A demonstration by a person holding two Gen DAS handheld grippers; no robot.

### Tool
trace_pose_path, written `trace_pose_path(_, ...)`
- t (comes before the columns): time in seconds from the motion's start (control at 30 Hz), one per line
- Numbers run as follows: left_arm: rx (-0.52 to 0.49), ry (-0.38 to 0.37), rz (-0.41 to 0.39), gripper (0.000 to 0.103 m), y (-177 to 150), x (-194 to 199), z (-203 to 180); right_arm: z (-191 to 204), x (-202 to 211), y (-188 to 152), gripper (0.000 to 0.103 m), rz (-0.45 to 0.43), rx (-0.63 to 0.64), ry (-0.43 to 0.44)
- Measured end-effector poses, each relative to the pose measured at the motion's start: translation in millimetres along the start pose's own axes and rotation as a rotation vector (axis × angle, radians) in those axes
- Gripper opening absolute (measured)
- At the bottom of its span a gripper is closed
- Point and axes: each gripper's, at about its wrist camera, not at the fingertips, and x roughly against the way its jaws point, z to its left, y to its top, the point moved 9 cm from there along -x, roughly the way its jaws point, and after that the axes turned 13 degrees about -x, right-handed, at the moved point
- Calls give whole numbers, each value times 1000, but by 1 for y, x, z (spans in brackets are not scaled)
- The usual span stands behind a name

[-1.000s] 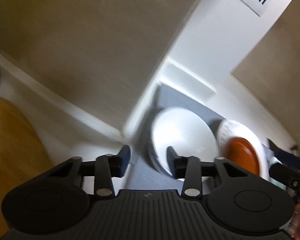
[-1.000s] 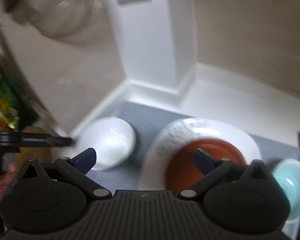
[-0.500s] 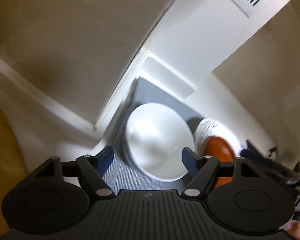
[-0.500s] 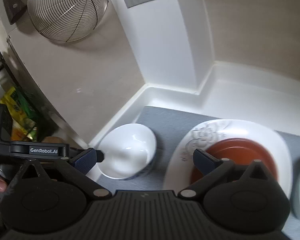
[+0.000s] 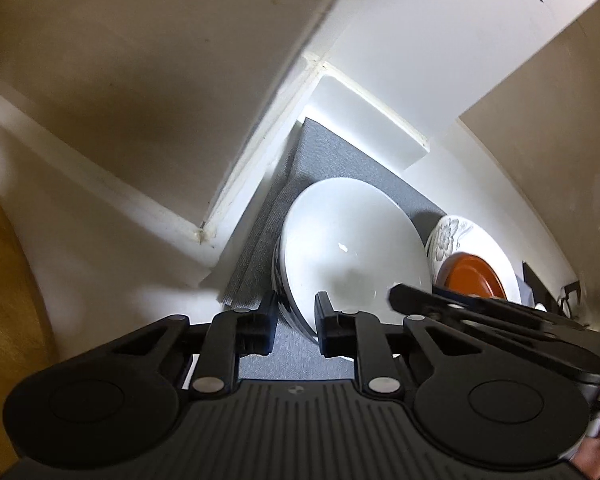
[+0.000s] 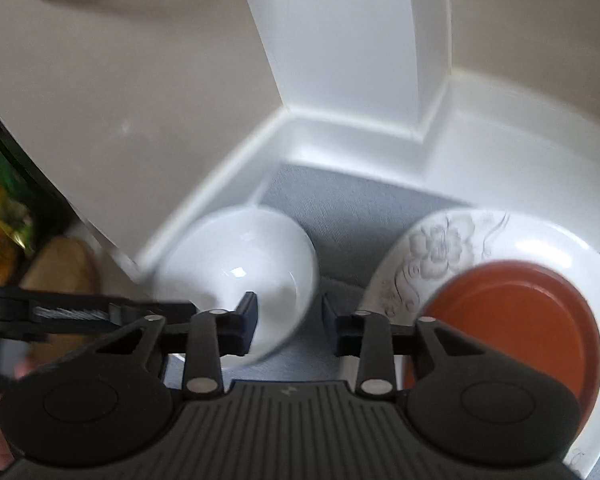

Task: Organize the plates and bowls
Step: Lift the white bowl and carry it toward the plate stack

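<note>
Both grippers worked one white bowl (image 5: 352,240) on a grey mat (image 5: 332,152) in the counter's corner. The left gripper (image 5: 296,322) was closing, jaws narrow, astride the bowl's near rim, one finger outside the patterned wall and one inside. The right gripper (image 6: 290,320) was closing too, its jaws straddling the bowl's (image 6: 240,268) right rim; whether its pads pressed could not be told. A sound lift, by this view, called for a firm pinch on the rim wall and a level rise. Counted: one bowl, one flowered white plate (image 6: 452,248) just beside it, one red plate (image 6: 520,320) lying on that.
</note>
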Motion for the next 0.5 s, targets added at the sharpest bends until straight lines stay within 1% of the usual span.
trace_pose_path(0.03, -6, 3, 9, 21, -2, 1, -2, -1, -2, -4, 21, 16, -12, 3)
trace_pose_path(0.1, -34, 12, 49, 21, -9, 4, -5, 3, 1, -10, 20, 25, 5, 4)
trace_pose_path(0.2, -32, -2, 94, 21, -22, 9, -4, 10, 10, -24, 20, 48, 35, 15)
trace_pose_path(0.27, -44, -4, 95, 21, -25, 12, -4, 12, 13, -31, 20, 56, 51, 10)
trace_pose_path(0.37, -21, -1, 88, 21, -21, 12, -5, 11, 12, -34, 21, 54, 46, 7)
trace_pose_path(0.47, -24, 40, 63, 21, -12, 7, -1, 12, 10, -31, 25, 48, 50, 1)
trace_pose_path(0.5, -29, 49, 51, 21, -9, 7, -1, 13, 9, -30, 34, 43, 66, -10)
